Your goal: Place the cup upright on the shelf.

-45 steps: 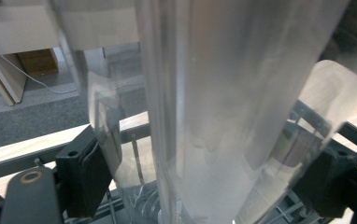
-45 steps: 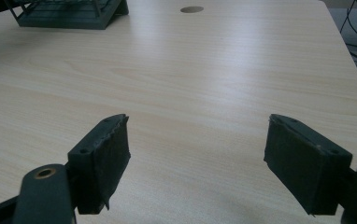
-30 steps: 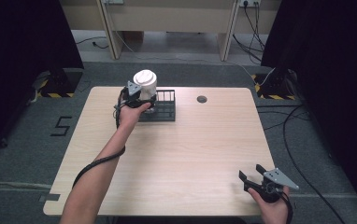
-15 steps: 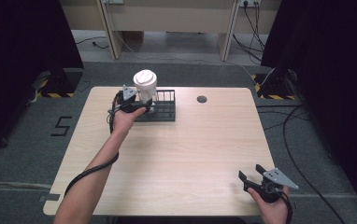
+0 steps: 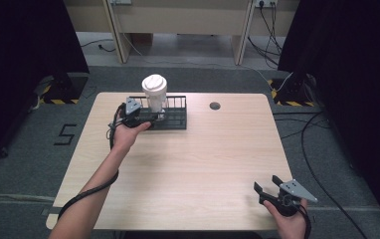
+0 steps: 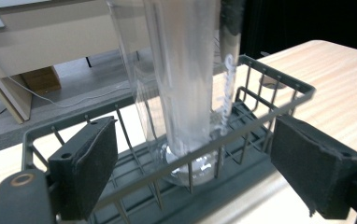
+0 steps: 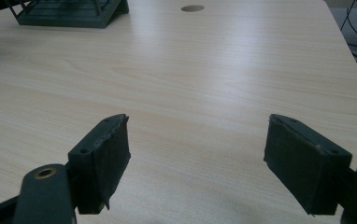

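While my right gripper (image 5: 270,190) waits spread on the near edge of the table (image 5: 203,164), my left gripper (image 6: 190,158) stands wide apart before the wire basket (image 6: 279,86). The clear cup (image 6: 186,93) inside looks light, thin-walled and slick, so I'd pinch its lower body gently, below the white lid (image 5: 154,83).

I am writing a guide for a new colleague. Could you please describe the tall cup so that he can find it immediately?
Start at the wooden table and look to its far left part, where a dark wire basket sits. The cup stands upright inside the basket's left end, just ahead of the open left gripper. It is clear plastic with a white lid, and it rises well above the basket's rim.
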